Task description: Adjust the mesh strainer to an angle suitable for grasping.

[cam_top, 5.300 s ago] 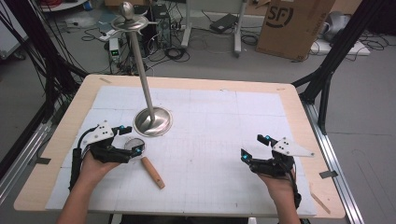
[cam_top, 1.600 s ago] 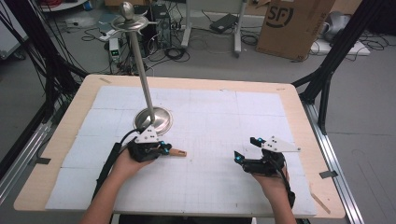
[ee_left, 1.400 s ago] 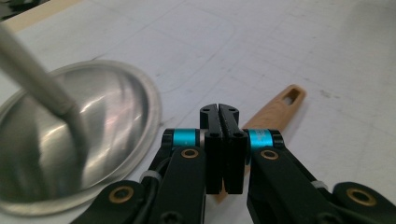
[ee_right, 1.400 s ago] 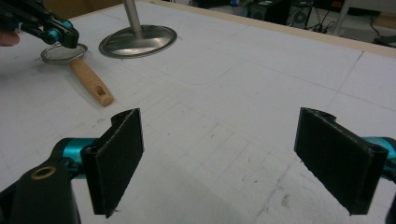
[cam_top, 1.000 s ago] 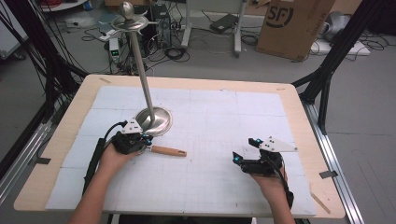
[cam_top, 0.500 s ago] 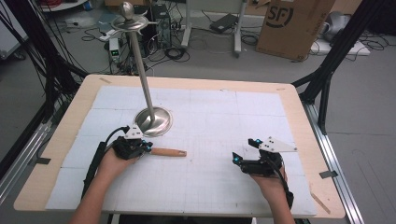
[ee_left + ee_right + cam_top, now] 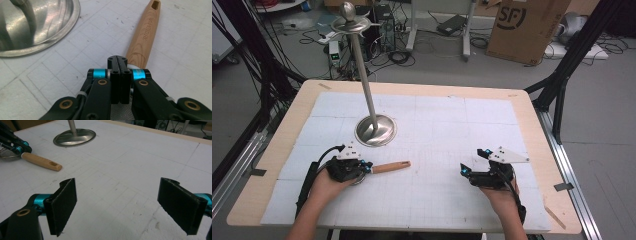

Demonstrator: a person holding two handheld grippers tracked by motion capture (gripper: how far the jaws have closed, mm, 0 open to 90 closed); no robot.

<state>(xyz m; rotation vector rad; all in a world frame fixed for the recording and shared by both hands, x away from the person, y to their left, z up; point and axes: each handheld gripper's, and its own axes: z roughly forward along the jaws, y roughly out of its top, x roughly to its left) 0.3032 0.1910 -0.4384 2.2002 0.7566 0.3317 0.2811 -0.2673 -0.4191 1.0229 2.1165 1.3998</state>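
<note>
A small strainer lies on the white mat with its wooden handle (image 7: 391, 166) pointing right. My left gripper (image 7: 364, 169) rests at the handle's near end, over the bowl. In the left gripper view the jaws (image 7: 117, 60) are pressed together where the handle (image 7: 146, 32) meets the bowl, and wire mesh (image 7: 120, 110) shows beneath them. My right gripper (image 7: 473, 162) sits on the mat to the right, open with nothing between its jaws (image 7: 117, 202). In the right gripper view the handle (image 7: 41, 161) and the left gripper (image 7: 15, 145) appear at the far left.
A steel stand with a round base (image 7: 375, 130) and a tall pole (image 7: 362, 70) stands just behind the left gripper. Its base (image 7: 30, 25) is close in the left gripper view. The mat covers a wooden table (image 7: 537, 130). Cables and a cardboard box (image 7: 524, 25) lie on the floor beyond.
The strainer has been turned so its handle points right and sits nearer the middle. My left gripper then drew back leftwards along it. The right gripper has barely moved.
</note>
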